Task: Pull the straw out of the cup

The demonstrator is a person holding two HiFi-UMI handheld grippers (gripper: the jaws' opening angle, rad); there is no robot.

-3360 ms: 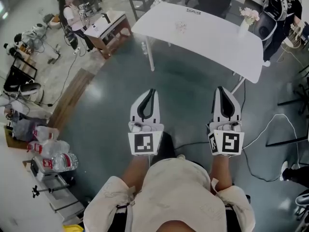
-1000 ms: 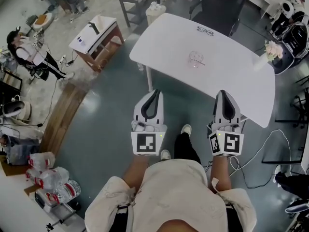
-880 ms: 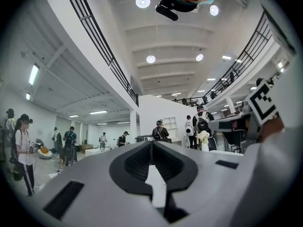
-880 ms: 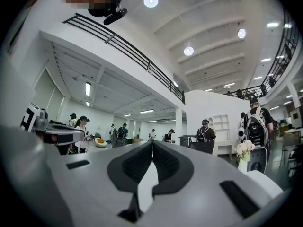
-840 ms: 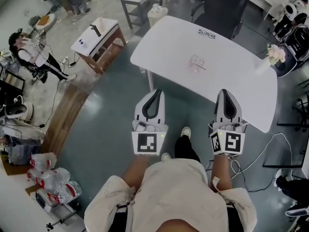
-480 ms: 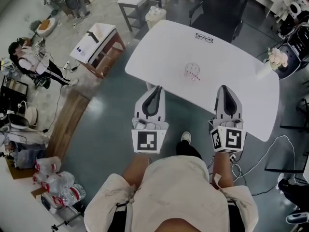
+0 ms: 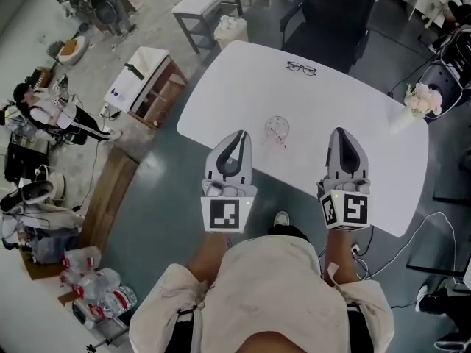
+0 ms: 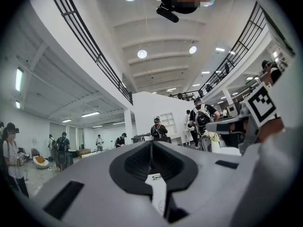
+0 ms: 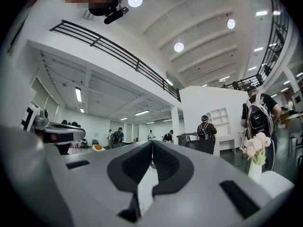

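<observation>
Judging by how things lie, I'm at the approach step, with nothing gripped yet. The left gripper (image 7: 236,134) and the right gripper (image 7: 339,132) are held level, side by side over the near edge of the white worktop (image 7: 390,138). Each has its fingers pressed together with nothing between them. The clear cup (image 7: 277,128) stands on the worktop just beyond the left gripper's tip and a little to its right, between the two grippers. I take the straw (image 7: 277,140) to be the thin reddish streak at the cup's near side, though it's too small to be sure how it leans. Next I'd need to open one set of fingers and bring them round the straw, likely steadying the cup with the other. A pair of glasses (image 7: 301,68) lies near the far edge, and a vase of flowers (image 7: 419,101) stands far right. No brand or label is readable; I see only the black-and-white square markers on the grippers' cubes.
</observation>
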